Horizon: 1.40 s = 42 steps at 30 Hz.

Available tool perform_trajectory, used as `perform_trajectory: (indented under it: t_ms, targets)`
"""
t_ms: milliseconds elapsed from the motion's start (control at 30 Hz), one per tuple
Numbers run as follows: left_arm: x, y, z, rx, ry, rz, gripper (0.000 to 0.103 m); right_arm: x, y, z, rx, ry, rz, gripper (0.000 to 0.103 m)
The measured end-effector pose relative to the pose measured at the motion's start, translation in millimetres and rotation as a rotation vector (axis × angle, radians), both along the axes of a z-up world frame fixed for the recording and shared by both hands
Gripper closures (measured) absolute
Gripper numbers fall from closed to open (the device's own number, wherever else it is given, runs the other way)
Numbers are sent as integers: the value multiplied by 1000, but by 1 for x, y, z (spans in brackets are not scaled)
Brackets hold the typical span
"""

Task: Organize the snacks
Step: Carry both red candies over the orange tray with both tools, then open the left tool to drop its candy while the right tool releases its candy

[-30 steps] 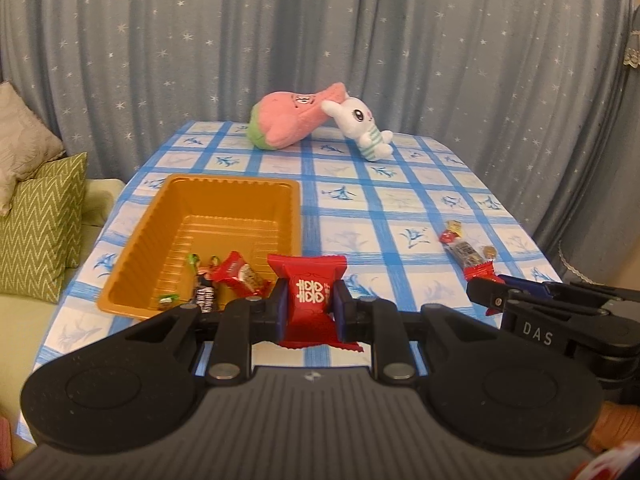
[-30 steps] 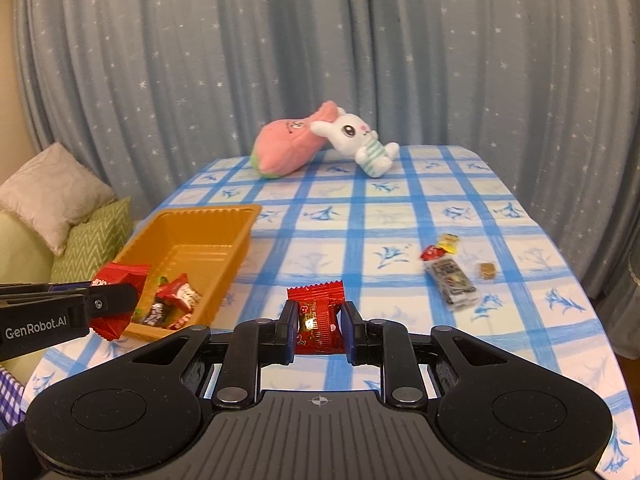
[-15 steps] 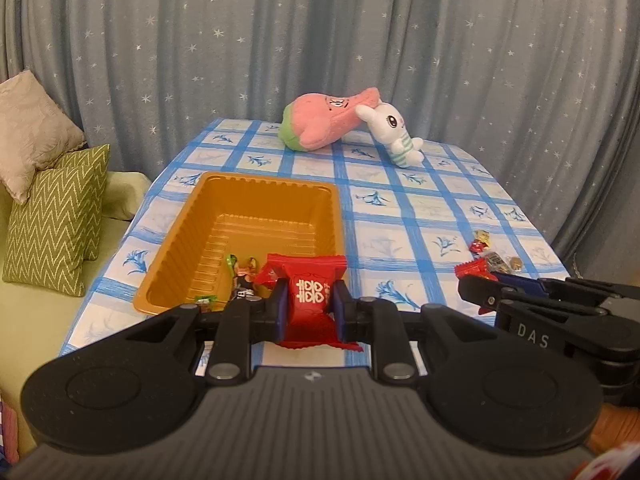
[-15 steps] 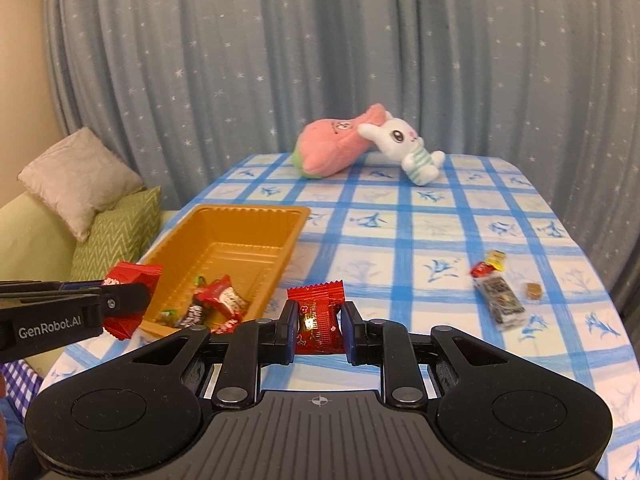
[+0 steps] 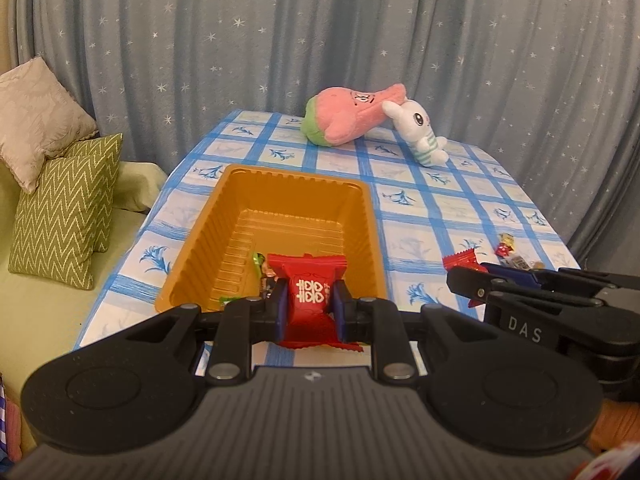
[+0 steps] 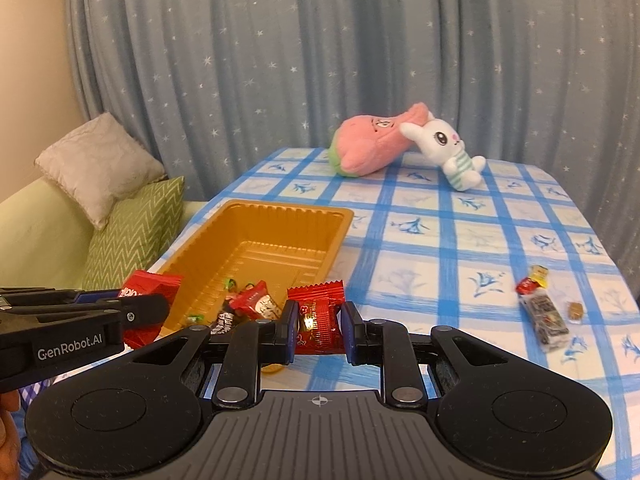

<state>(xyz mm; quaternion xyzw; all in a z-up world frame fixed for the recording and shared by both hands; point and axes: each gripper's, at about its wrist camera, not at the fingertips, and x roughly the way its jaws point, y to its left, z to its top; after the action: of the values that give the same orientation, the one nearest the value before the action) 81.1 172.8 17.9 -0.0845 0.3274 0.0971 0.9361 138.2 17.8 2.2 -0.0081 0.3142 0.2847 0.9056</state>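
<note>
My left gripper (image 5: 308,308) is shut on a red candy packet with white characters (image 5: 306,280), held over the near end of the orange tray (image 5: 280,184). My right gripper (image 6: 318,324) is shut on a smaller red candy packet (image 6: 318,312), just right of the tray's (image 6: 256,210) near corner. Several wrapped candies (image 6: 248,306) lie in the tray's near end. In the right wrist view the left gripper (image 6: 132,312) shows at the left with its packet (image 6: 152,286). The right gripper (image 5: 472,280) shows at the right in the left wrist view.
Loose snacks (image 6: 542,314) lie on the blue checked tablecloth (image 6: 440,240) to the right. A pink plush (image 6: 368,146) and a white bunny plush (image 6: 448,150) rest at the table's far end. A sofa with cushions (image 5: 68,208) stands left of the table.
Both grippers have moved leftward toward the tray, each keeping its red packet. The tray now sits straight ahead of the left gripper, and the loose snacks have slid to the right.
</note>
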Motion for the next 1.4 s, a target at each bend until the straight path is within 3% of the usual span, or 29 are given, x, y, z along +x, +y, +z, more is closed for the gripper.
perform_trajectory:
  t_ms: [933, 1400]
  targets:
    - [76, 70, -25, 20, 38, 16, 82, 87, 87, -22, -51, 23, 125, 80]
    - [104, 79, -49, 40, 95, -8, 79, 118, 97, -38, -59, 67, 119, 80]
